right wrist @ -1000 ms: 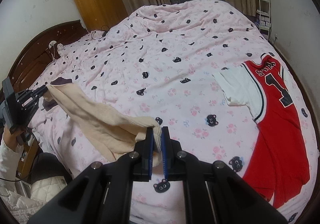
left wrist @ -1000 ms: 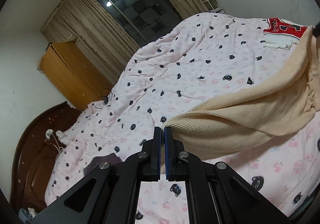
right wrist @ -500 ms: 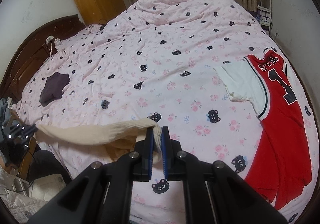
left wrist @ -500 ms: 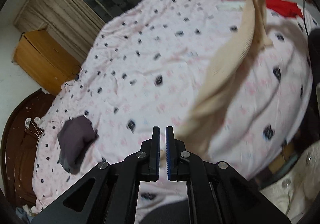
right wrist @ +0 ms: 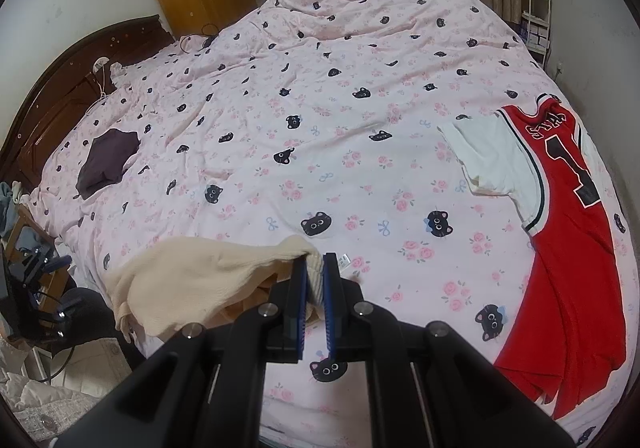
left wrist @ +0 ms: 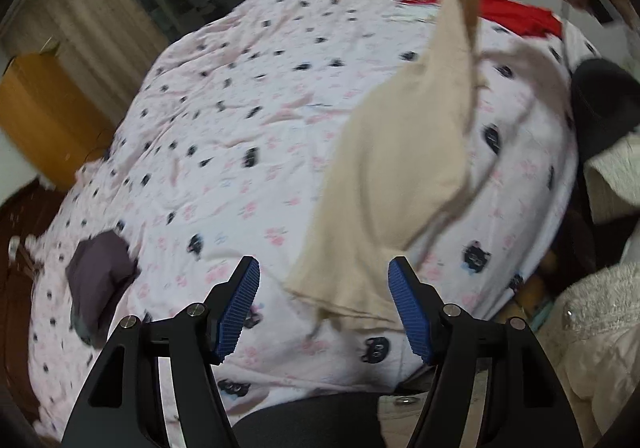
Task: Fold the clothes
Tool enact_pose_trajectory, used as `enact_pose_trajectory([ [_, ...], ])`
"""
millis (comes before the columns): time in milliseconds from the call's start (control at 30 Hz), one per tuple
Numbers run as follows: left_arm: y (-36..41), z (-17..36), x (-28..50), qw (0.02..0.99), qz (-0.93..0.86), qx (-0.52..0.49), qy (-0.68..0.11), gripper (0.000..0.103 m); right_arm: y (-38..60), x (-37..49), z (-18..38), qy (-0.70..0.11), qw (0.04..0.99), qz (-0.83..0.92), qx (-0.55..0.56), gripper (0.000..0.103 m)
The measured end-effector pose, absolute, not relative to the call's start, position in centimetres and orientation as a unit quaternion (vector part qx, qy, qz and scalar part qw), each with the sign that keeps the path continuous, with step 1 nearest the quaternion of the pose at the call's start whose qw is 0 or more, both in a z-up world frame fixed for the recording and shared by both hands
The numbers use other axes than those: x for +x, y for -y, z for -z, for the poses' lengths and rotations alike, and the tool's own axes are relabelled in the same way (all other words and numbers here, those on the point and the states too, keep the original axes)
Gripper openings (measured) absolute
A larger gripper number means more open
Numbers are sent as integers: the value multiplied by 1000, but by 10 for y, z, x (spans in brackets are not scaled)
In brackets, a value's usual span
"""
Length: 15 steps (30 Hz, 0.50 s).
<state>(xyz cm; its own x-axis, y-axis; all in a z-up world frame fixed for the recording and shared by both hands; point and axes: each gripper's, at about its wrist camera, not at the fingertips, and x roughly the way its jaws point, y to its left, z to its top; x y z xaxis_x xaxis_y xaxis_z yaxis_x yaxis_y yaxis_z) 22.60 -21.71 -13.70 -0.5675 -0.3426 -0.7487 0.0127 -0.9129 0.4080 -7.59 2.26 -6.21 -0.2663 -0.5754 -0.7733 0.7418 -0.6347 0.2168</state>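
The right gripper (right wrist: 314, 278) pinches one end of the cream garment (right wrist: 188, 288), whose length trails toward nine o'clock. The left gripper (left wrist: 324, 308) gapes empty, the garment (left wrist: 396, 172) running toward one o'clock over the bed (left wrist: 248, 88).

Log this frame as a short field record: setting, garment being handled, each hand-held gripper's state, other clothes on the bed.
setting: bed with pink cat-print duvet
garment handled: cream knit top, one end on the duvet
left hand-held gripper: open, holding nothing
right hand-held gripper: shut on the cream knit top
other clothes: red jersey over a white T-shirt, lying flat; dark garment near the headboard
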Motion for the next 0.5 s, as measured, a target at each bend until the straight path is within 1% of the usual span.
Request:
enact_pose_trajectory([
  [33, 209, 143, 224, 89, 862, 458, 196, 61, -23, -75, 62, -95, 416, 791, 439, 8],
  [100, 196, 155, 223, 65, 851, 471, 222, 50, -24, -74, 61, -95, 417, 790, 439, 8],
  [167, 190, 163, 223, 53, 842, 483, 236, 26, -22, -74, 59, -95, 418, 790, 438, 8],
  [200, 189, 165, 224, 51, 839, 485, 239, 22, -22, -74, 59, -96, 418, 790, 438, 8],
  [233, 189, 168, 225, 50, 837, 488, 242, 21, -22, -74, 59, -96, 419, 790, 438, 8],
  [500, 183, 186, 231, 38, 817, 510, 266, 21, -19, -71, 60, -97, 424, 788, 436, 8],
])
